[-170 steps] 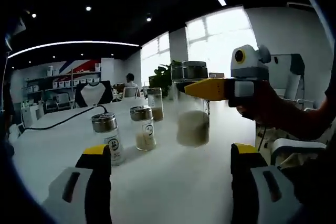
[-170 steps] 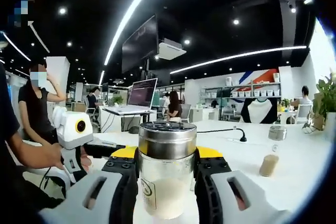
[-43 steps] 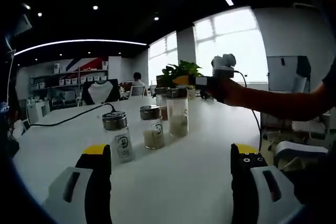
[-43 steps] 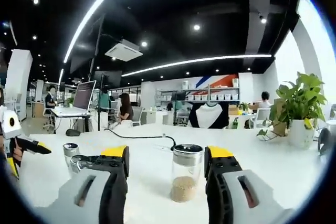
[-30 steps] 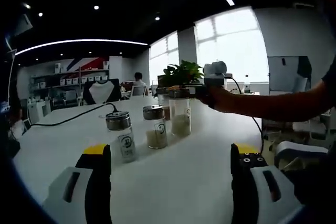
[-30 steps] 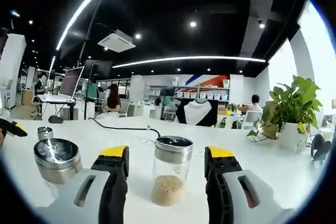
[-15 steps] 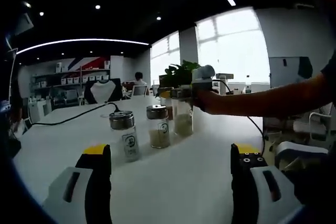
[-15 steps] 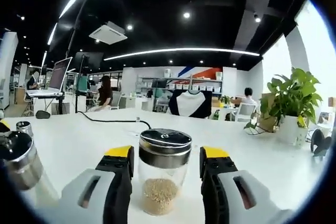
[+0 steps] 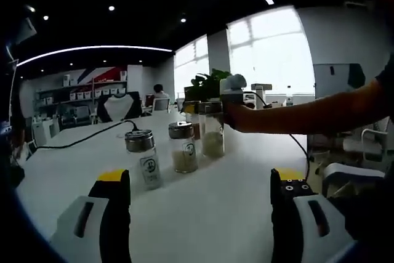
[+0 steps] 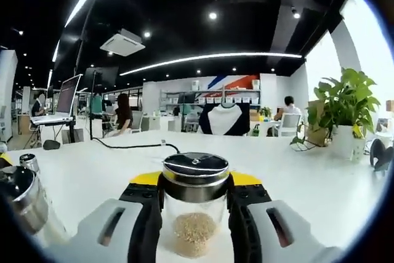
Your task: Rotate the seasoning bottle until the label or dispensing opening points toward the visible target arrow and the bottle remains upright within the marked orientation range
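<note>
Between right tongs [image 10: 195, 210]: seasoning bottle [image 10: 195, 204].

The right tongs [image 10: 194, 210] cover both sides of the seasoning bottle [image 10: 194, 204], hiding any label. A second jar [image 10: 24, 210] is cut off at the left edge. Jar labels [image 9: 148, 167] in the left gripper view are too small to read.

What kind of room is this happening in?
Most likely an open-plan office: a long white table, a laptop on a desk behind, wall shelves of boxes, and a potted plant by the windows.
</note>
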The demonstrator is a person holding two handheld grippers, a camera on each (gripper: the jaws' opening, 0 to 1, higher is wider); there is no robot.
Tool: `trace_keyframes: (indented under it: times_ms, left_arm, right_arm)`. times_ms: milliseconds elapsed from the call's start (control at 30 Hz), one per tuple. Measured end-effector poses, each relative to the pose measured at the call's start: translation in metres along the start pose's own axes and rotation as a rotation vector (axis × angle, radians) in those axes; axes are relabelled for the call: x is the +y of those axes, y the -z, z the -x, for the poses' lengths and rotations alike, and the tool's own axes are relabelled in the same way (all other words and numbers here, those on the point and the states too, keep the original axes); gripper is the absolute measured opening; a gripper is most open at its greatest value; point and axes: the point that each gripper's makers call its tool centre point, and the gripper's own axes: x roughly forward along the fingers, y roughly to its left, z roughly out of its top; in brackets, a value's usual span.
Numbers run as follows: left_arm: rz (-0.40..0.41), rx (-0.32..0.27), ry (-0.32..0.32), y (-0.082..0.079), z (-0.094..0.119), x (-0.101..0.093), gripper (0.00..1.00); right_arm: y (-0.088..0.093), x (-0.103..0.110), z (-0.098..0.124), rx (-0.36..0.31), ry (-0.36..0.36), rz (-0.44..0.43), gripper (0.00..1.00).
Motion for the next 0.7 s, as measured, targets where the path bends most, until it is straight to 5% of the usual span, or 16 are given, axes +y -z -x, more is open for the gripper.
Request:
trace_keyframes:
  times_ms: [200, 700]
  left_arm:
    - [0.007, -0.005, -0.015, 0.0, 0.003, 0.005, 1.0]
    - [-0.014, 0.015, 0.03, 0.005, -0.003, -0.01, 1.0]
  right_arm:
    - [-0.006, -0.005, 0.005, 0.006, -0.013, -0.04, 0.38]
    - [-0.031, -0.007, 0.053, -0.039, -0.023, 0.036, 0.37]
